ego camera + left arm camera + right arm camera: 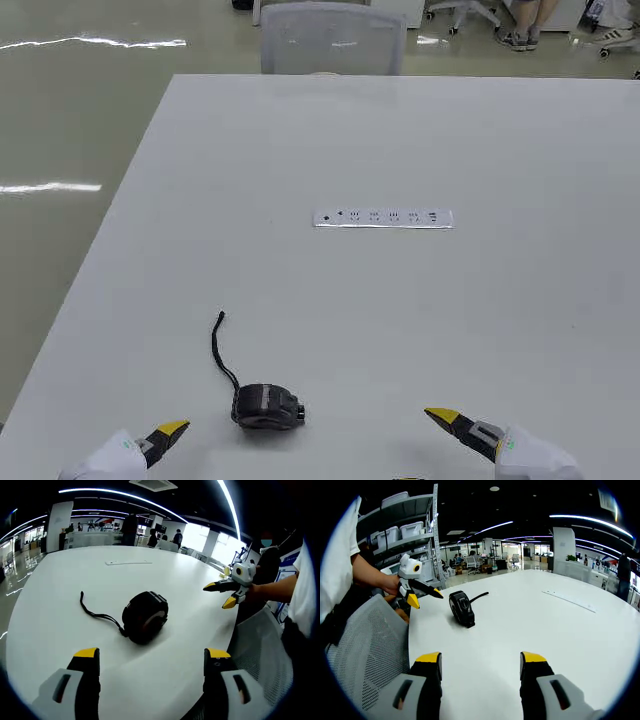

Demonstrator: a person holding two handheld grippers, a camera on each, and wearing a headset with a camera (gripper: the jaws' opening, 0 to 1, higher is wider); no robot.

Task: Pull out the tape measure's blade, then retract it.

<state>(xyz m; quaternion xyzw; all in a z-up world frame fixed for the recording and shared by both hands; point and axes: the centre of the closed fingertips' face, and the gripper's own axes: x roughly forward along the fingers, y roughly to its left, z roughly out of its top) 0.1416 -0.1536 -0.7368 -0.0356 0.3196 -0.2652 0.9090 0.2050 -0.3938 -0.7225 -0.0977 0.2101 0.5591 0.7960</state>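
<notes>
A black tape measure [267,407] lies on the white table [500,320] near its front edge, its black wrist strap [221,350] trailing away toward the far side. No blade is drawn out. My left gripper [151,653] is open, its yellow-tipped jaws apart and short of the tape measure [145,616]. My right gripper [481,657] is open too, farther off, with the tape measure [462,608] ahead and to its left. In the head view the left gripper [160,438] sits left of the case and the right gripper [450,422] right of it. Neither touches it.
A flat white power strip [383,218] lies mid-table beyond the tape measure. A grey mesh chair [333,38] stands at the table's far edge. The table's left edge [95,250] drops to a glossy floor. A person's feet [520,38] show at the far right.
</notes>
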